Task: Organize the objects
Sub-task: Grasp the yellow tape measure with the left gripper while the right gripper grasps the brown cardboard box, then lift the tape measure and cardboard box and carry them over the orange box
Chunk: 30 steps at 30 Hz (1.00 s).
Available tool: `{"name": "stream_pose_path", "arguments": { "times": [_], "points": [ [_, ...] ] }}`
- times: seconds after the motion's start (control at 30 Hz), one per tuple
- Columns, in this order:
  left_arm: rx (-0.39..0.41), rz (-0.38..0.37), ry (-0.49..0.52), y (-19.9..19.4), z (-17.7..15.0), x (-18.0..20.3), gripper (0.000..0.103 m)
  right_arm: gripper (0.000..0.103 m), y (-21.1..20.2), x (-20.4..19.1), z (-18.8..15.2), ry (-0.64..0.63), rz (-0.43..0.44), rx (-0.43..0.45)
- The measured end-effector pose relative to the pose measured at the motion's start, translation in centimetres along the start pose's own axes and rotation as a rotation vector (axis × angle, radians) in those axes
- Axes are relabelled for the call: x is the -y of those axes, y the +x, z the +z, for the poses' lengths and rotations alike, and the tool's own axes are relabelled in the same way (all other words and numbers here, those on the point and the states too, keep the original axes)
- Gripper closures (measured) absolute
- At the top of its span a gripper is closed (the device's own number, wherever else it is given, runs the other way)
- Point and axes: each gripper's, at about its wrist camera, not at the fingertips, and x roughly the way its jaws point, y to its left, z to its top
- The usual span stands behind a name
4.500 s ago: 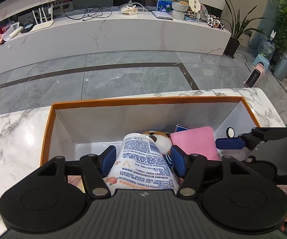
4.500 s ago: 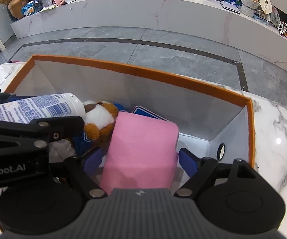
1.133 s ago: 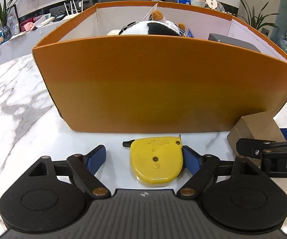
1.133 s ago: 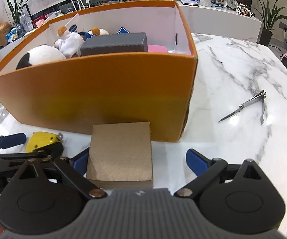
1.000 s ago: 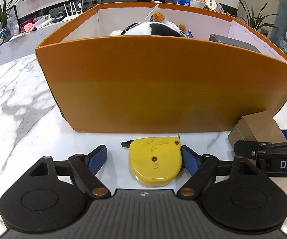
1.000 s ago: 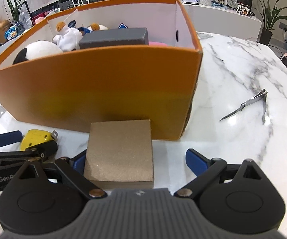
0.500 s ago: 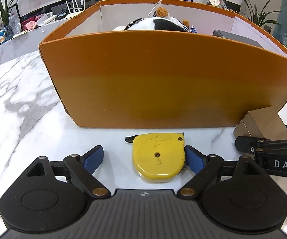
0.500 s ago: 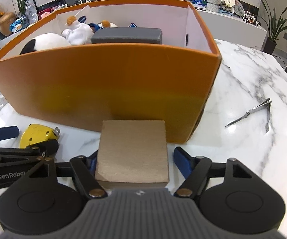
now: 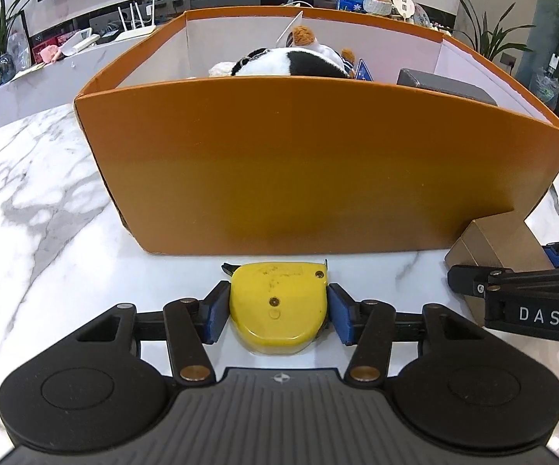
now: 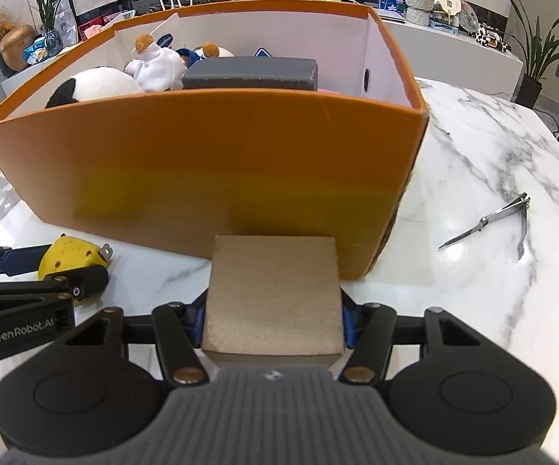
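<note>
On the marble table, just in front of the orange box (image 9: 299,162), lies a yellow tape measure (image 9: 275,302). My left gripper (image 9: 277,312) is closing and its blue pads press on the tape measure's two sides. To its right a brown block (image 10: 273,283) rests against the box wall (image 10: 202,162). The right gripper (image 10: 273,319) is closing too, pads tight against the block's flanks. Both things still sit on the table.
Inside the box are plush toys (image 10: 97,85) and a dark grey block (image 10: 248,73). A metal nail clipper (image 10: 489,224) lies on the marble table (image 10: 473,290) to the right. A long white cabinet and potted plants stand beyond.
Both pairs of jaws stood wide around their objects half a second ago and have since closed onto them. Earlier still, both grippers hung over the box with a bottle and a pink item.
</note>
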Motion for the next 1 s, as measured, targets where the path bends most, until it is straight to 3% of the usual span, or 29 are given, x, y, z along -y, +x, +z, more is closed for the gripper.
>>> {"name": "stream_pose_path", "arguments": {
  "times": [1.0],
  "points": [
    [0.019,-0.009,0.004,-3.1,0.3,-0.3,0.041,0.042,-2.9,-0.9,-0.7,-0.037,0.025,0.013]
  ]
}}
